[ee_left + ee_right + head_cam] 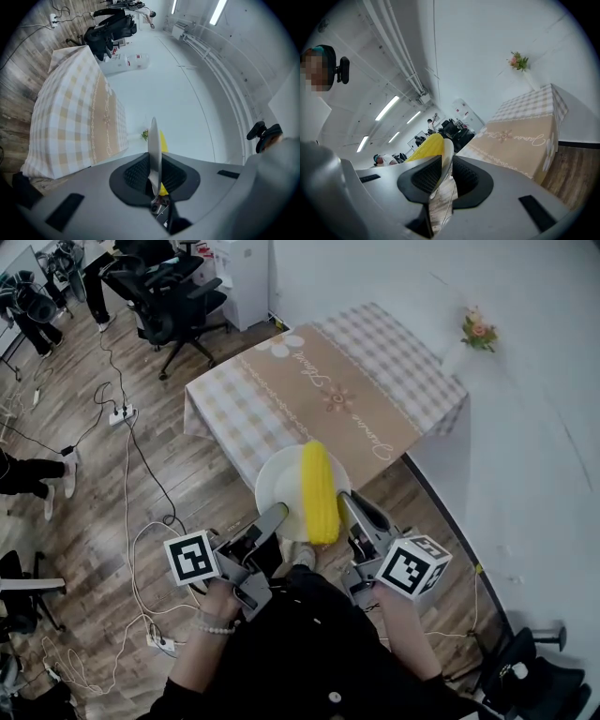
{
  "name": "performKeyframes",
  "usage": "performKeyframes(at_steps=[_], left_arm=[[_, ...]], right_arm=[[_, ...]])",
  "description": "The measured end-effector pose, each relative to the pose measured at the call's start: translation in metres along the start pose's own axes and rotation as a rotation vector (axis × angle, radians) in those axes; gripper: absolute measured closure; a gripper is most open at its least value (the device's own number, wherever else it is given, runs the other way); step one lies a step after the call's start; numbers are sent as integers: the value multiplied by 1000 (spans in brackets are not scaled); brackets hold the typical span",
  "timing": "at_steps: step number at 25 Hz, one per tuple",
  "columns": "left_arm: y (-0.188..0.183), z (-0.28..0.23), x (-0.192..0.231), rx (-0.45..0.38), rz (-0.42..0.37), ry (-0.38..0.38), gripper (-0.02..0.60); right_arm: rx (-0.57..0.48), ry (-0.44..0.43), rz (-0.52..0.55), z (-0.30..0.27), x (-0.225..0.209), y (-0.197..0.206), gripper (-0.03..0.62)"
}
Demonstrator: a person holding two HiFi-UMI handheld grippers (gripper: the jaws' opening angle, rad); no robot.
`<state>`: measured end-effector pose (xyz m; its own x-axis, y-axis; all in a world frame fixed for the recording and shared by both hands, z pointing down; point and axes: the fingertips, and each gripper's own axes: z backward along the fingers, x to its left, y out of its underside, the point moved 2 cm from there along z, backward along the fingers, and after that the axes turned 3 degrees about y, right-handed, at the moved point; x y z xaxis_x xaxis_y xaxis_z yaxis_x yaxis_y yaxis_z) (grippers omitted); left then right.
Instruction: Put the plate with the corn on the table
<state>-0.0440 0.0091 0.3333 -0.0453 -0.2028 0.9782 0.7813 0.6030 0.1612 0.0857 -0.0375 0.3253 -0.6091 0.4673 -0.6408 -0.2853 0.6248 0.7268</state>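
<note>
head view: the corn point(319, 493) lies on the white plate point(277, 479), the only thing on it. its long axis runs near to far, the far end pointing toward the table point(328, 390) and the near end toward us. the cob spans the plate from the far rim to the near rim, and its near end reaches just past the near rim. it sits a little right of the plate's middle.

the plate is held in the air on the near side of the table, above the wooden floor point(103, 512). in the head view its far rim overlaps the table's near edge. we cannot tell from this view whether it is over the tabletop, but it does not rest on it.

the left gripper point(281, 514) takes the plate's left rim. in the left gripper view the jaws stand narrow, the pads pressed on the rim, which shows edge-on between them with the yellow cob just behind it. the right gripper point(352, 507) takes the right rim. in the right gripper view its jaws are likewise narrow and clamped on the rim, with the cob on the plate's left side.

the table carries a checked cloth with a tan runner. a small vase of flowers point(473, 334) stands by its far right corner, against the white wall. an office chair point(169, 296) stands at the far left, and cables point(131, 456) trail over the floor on the left.
</note>
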Motion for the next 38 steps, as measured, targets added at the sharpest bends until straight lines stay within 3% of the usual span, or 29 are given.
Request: performKeyframes(at_steps=[13, 22, 30, 38], left_arm=[[-20, -66, 22, -70, -5, -15, 538], [-20, -77, 29, -88, -3, -39, 538], [-23, -75, 34, -88, 5, -70, 538], [-34, -77, 46, -29, 14, -92, 540]], right_arm=[[59, -45, 12, -35, -55, -46, 494], [82, -56, 6, -40, -68, -51, 494], [98, -58, -11, -47, -71, -45, 494], [93, -16, -25, -54, -76, -41, 494]])
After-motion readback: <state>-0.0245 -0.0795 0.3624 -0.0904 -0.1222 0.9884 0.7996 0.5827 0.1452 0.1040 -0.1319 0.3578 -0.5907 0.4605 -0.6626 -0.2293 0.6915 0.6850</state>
